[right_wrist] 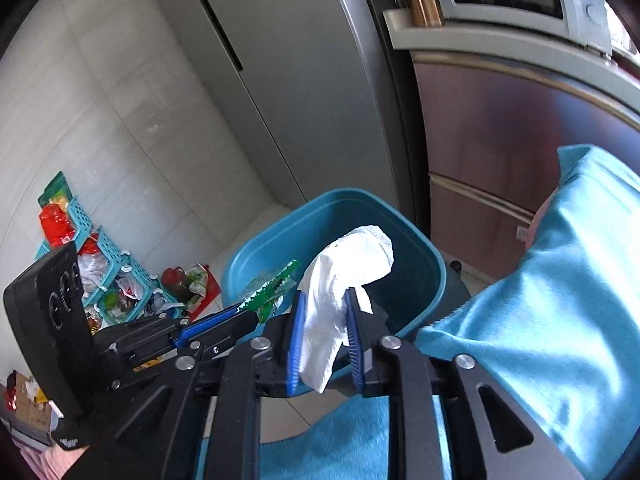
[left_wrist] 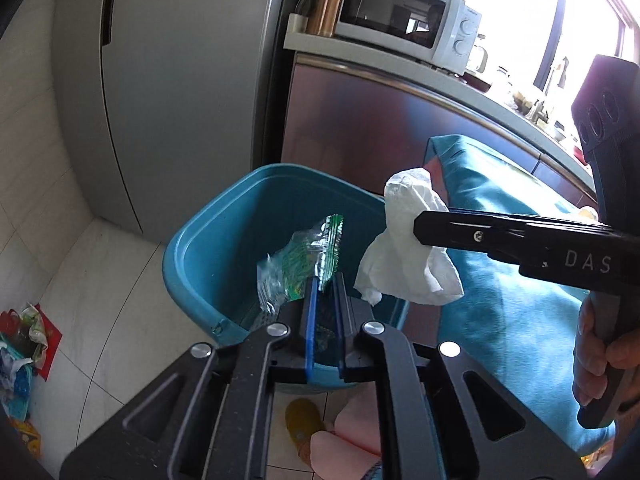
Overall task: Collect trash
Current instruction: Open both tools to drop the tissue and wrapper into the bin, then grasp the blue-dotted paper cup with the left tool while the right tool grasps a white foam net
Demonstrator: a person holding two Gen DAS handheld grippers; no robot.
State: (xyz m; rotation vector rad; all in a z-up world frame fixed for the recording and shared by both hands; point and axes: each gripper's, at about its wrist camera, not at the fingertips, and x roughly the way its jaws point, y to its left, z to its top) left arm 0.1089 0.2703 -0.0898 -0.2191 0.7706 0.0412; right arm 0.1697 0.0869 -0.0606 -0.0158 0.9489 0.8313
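Note:
A teal plastic bin [left_wrist: 224, 216] [right_wrist: 420, 264] stands on the floor in front of the fridge. My left gripper [left_wrist: 326, 284] [right_wrist: 252, 312] is shut on a crumpled green and clear plastic wrapper [left_wrist: 308, 256] [right_wrist: 276, 284], which it holds over the bin's near rim. From the right, my right gripper [right_wrist: 325, 310] [left_wrist: 417, 229] reaches in, shut on a white crumpled tissue [right_wrist: 344, 264] [left_wrist: 404, 248]. The tissue hangs between its blue pads [right_wrist: 296, 332] above the bin's right side. A hand [left_wrist: 600, 356] grasps the right gripper's handle.
A grey fridge [left_wrist: 168, 80] rises behind the bin, with a microwave [left_wrist: 400, 16] and a copper tumbler [left_wrist: 328, 0] on a cabinet beside it. A teal cloth [left_wrist: 512, 280] [right_wrist: 560, 280] covers the right. Teal baskets of packets [right_wrist: 112, 276] sit on the floor at left. A yellow slipper [left_wrist: 304, 420] lies below.

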